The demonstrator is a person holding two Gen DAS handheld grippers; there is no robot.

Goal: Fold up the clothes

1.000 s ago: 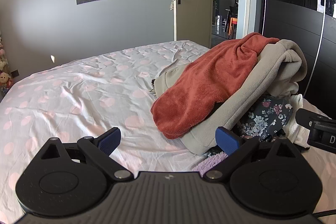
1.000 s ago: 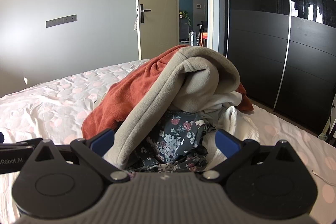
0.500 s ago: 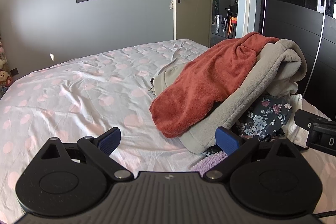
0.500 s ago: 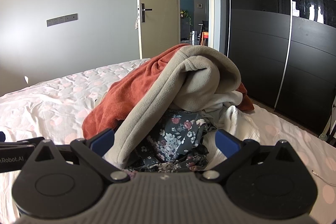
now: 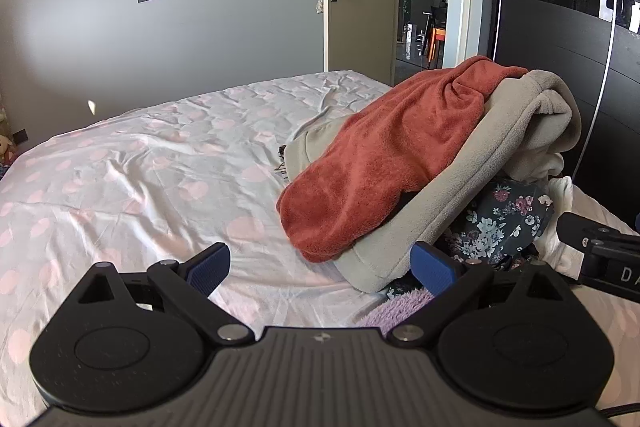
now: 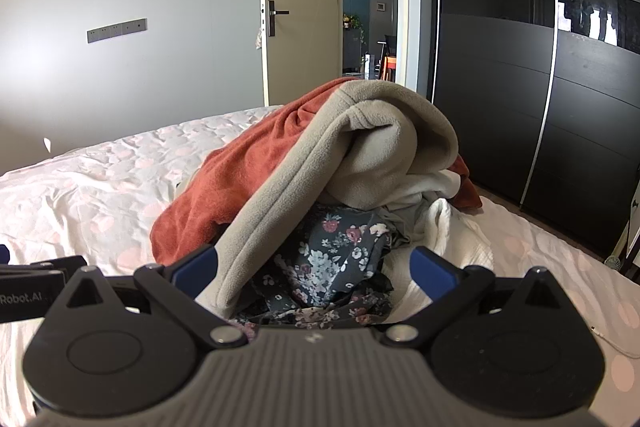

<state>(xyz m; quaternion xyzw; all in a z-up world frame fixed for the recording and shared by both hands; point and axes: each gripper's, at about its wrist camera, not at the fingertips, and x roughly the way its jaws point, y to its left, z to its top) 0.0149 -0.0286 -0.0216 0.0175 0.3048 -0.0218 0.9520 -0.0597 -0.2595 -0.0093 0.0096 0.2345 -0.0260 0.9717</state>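
Observation:
A heap of clothes lies on the bed: a rust-red fleece [image 5: 384, 155] on top, a beige fleece [image 5: 460, 187] under it, a dark floral garment [image 5: 500, 223] below, white cloth [image 6: 444, 231] at the right and a bit of purple plush [image 5: 404, 303]. My left gripper [image 5: 320, 269] is open and empty, just in front of the heap's left end. My right gripper [image 6: 316, 267] is open and empty, with the beige fleece [image 6: 320, 187] and floral garment [image 6: 332, 259] between its fingers' line of sight. The right gripper's body shows in the left wrist view [image 5: 600, 247].
The bed has a white sheet with pink dots [image 5: 140, 179], wide to the left of the heap. A dark wardrobe [image 6: 520, 87] stands at the right. An open door [image 6: 302, 7] is behind the bed. A thin white cable [image 6: 612, 341] lies on the sheet.
Both grippers have shifted very slightly; the views are nearly the same. The clothes have not moved and both grippers stay open.

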